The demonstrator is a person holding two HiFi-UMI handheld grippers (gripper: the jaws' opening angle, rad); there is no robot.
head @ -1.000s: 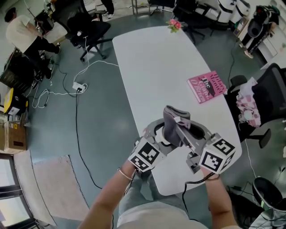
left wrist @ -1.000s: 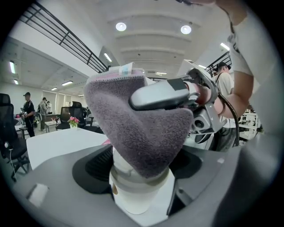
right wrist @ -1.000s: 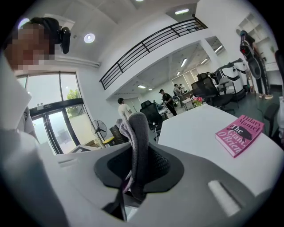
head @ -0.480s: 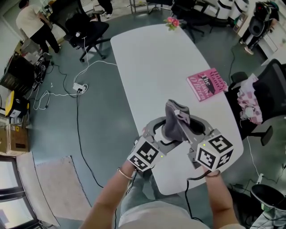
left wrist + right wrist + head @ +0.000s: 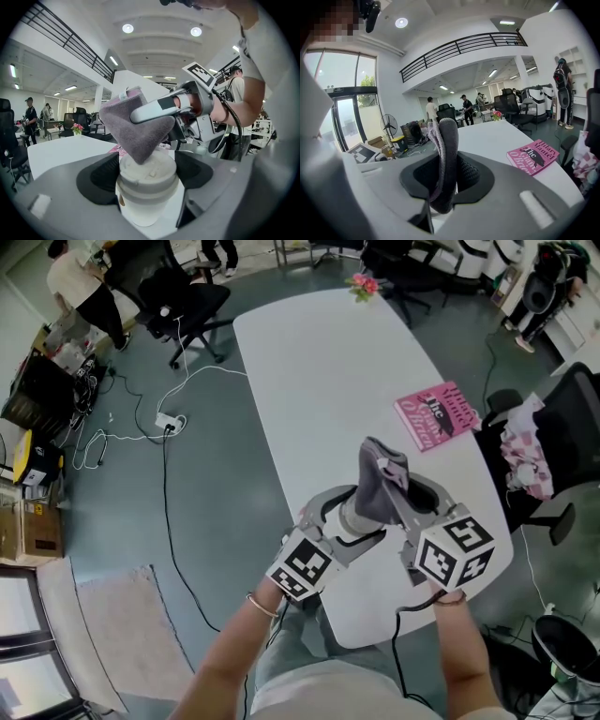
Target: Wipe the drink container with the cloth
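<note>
A white paper cup with a lid (image 5: 146, 185) stands upright between the jaws of my left gripper (image 5: 146, 178), which is shut on it. In the head view the cup (image 5: 354, 519) is mostly hidden under the cloth, and the left gripper (image 5: 342, 517) holds it above the near end of the table. My right gripper (image 5: 443, 180) is shut on a grey cloth (image 5: 444, 159). The cloth (image 5: 136, 126) hangs with its lower corner touching the cup's lid. From above, the cloth (image 5: 380, 486) stands tall out of the right gripper (image 5: 398, 502).
A pink book (image 5: 435, 417) lies on the white table (image 5: 328, 381) to the right, also seen as the pink book (image 5: 535, 156). Pink flowers (image 5: 364, 287) sit at the far end. Office chairs (image 5: 192, 306), floor cables and people stand around the table.
The right gripper and the cloth have shifted a little to the right and away over the cup. The left gripper with the cup has stayed almost still.
</note>
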